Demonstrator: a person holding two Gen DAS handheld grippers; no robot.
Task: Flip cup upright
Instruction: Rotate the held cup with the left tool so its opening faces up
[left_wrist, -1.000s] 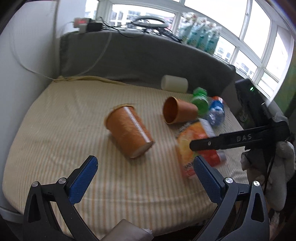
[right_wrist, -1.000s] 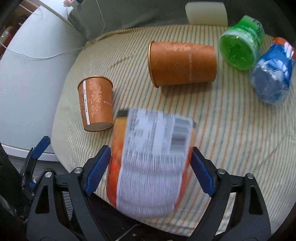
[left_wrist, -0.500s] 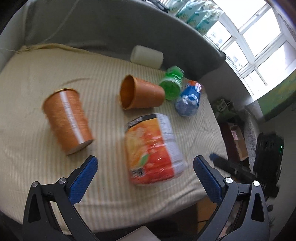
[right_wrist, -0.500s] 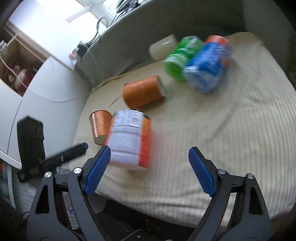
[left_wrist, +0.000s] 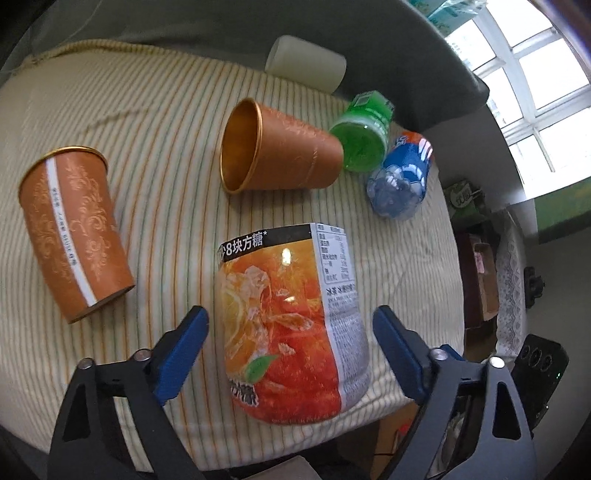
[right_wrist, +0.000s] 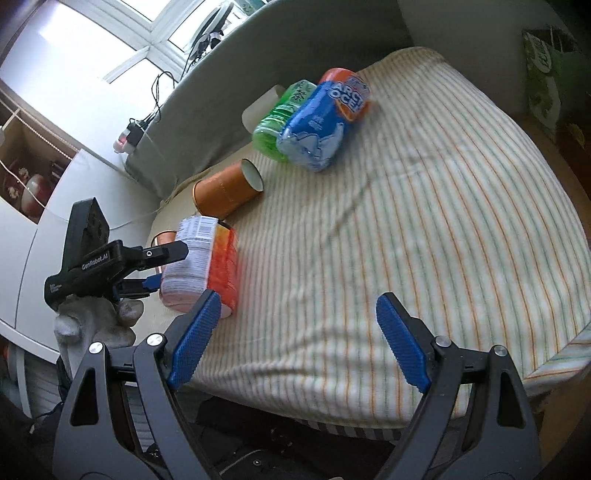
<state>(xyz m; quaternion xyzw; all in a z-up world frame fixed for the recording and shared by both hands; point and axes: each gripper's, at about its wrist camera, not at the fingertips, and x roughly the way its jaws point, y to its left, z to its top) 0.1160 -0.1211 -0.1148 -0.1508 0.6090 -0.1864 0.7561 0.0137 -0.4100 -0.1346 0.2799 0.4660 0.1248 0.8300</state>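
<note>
- The orange paper cup lying on its side (left_wrist: 280, 147) rests on the striped cream cloth (left_wrist: 155, 110), rim facing left in the left wrist view; it lies beyond the left gripper (left_wrist: 290, 354), well apart from the blue pads, with the orange-labelled drink bottle (left_wrist: 291, 325) between cup and gripper.
- Left gripper: jaws spread wide, holding nothing; the orange-labelled bottle lies between the two pads without touching either.
- Right gripper (right_wrist: 299, 336): jaws equally wide, holding nothing; only bare striped cloth lies between its fingers; the lying cup (right_wrist: 227, 190) is far ahead and to its left.
- A second orange paper cup with white scroll pattern (left_wrist: 74, 236) sits left of the bottle, gold rim away from the camera; whether it is upright or tilted cannot be told.
- The base of the lying cup touches a green plastic bottle (left_wrist: 364, 136); a blue-labelled plastic bottle (left_wrist: 402, 177) lies just beside it; a white cylindrical roll (left_wrist: 306, 68) lies behind.
- Left view only: the gold interior of the lying cup; the bottle's fruit picture.
- Right view only: the lying cup's closed base; the left gripper (right_wrist: 151, 267) in a gloved hand (right_wrist: 96, 321); a barcode on the bottle (right_wrist: 201, 258).
- Legible writing: "8块方糖" on the bottle's black band; "GenRobot.AI" on the left gripper body; the blue label's large letters are only partly readable.
</note>
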